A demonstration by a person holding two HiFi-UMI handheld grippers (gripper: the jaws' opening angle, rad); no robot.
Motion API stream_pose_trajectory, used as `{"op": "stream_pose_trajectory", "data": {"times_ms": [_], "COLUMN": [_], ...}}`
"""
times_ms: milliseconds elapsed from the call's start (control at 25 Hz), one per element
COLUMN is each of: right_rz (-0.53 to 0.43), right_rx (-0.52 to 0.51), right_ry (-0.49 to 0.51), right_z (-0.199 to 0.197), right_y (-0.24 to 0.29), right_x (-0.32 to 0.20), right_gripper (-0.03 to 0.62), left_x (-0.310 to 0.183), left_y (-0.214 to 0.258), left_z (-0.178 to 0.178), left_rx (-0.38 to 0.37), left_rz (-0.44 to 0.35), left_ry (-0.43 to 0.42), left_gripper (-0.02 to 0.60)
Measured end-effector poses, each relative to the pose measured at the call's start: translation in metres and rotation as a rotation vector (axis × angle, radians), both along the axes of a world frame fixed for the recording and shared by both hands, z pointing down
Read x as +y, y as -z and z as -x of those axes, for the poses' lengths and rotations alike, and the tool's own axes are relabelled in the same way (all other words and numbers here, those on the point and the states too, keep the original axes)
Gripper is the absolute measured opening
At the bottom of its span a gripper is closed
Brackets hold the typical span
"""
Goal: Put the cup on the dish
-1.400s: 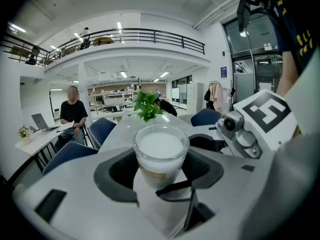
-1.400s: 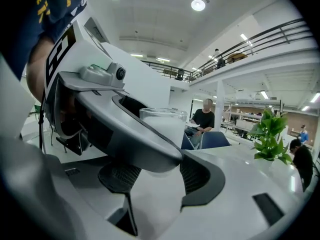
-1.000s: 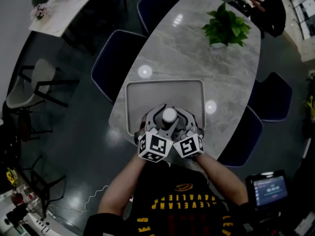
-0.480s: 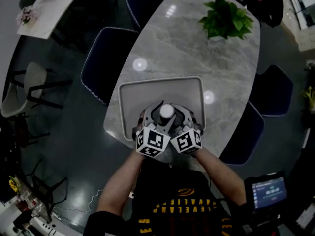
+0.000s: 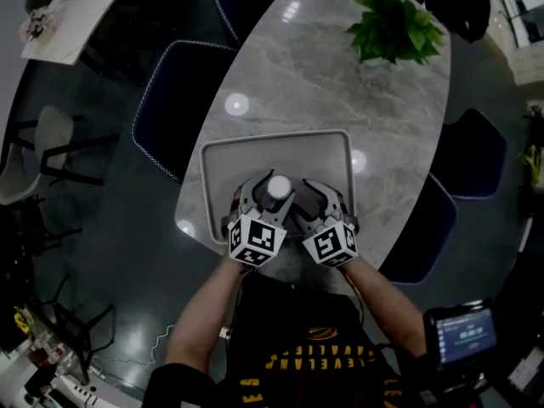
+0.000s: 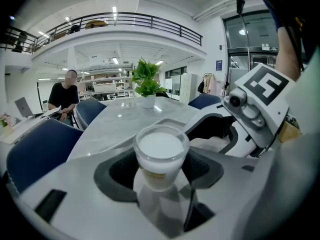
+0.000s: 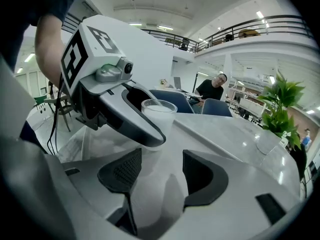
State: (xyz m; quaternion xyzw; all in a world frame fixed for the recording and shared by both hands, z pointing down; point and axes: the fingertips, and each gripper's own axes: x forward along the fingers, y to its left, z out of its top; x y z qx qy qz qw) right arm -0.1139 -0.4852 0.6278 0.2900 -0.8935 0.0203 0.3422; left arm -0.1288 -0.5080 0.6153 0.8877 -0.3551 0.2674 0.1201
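Gripping a small clear cup with a milky white inside point(image 6: 160, 154), the left gripper point(image 5: 270, 199) had its two dark padded jaws closed against the cup's sides, just below the rim. The cup stood upright over the near part of a pale grey rectangular tray with rounded corners point(image 5: 274, 134), which served as the dish, on an oval grey marble table point(image 5: 340, 83). No view showed the cup's base, so whether it touched the tray or hung just above it could not be told. The right gripper point(image 5: 325, 201) sat just beside the left one, over the same near part of the tray. Its jaws were spread wide, with only bare tray showing in the gap.

Judged from this, the step in hand was setting the cup down. Doing it well would mean lowering the cup straight and upright until its base sat flat on the tray floor, clear of the raised rim. The jaws should part only once the cup bore its own weight, and evenly, so neither pad dragged it sideways. Drawing the left gripper back along its own line, not across, would avoid tipping the cup. The right gripper, so close, was best held clear. A green potted plant point(image 5: 396, 28) stood well apart at the table's far end.
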Motion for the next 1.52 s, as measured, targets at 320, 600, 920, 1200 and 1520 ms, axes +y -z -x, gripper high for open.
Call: {"op": "stream_pose_trajectory", "data": {"times_ms": [320, 600, 920, 1200, 1520], "right_rz": [-0.004, 0.005, 0.009, 0.013, 0.018], "right_rx": [-0.014, -0.005, 0.011, 0.004, -0.003], "right_ry": [-0.009, 0.009, -0.001, -0.023, -0.03], "right_z": [0.004, 0.005, -0.006, -0.013, -0.015], "right_y": [-0.003, -0.005, -0.009, -0.005, -0.004], "right_x": [-0.004, 0.0, 0.001, 0.0, 0.003], "right_gripper": [0.247, 0.247, 0.247, 0.247, 0.247], "left_x": [-0.002, 0.001, 0.0, 0.004, 0.01], "left_y": [-0.008, -0.018, -0.019, -0.02, -0.023], "left_z": [0.002, 0.006, 0.003, 0.007, 0.015], "left_rx": [0.029, 0.04, 0.031, 0.011, -0.018], "left_rz": [-0.001, 0.021, -0.021, -0.031, -0.025], "left_ry": [0.008, 0.018, -0.002, 0.021, 0.035], "left_gripper": [0.262, 0.262, 0.262, 0.262, 0.262]}}
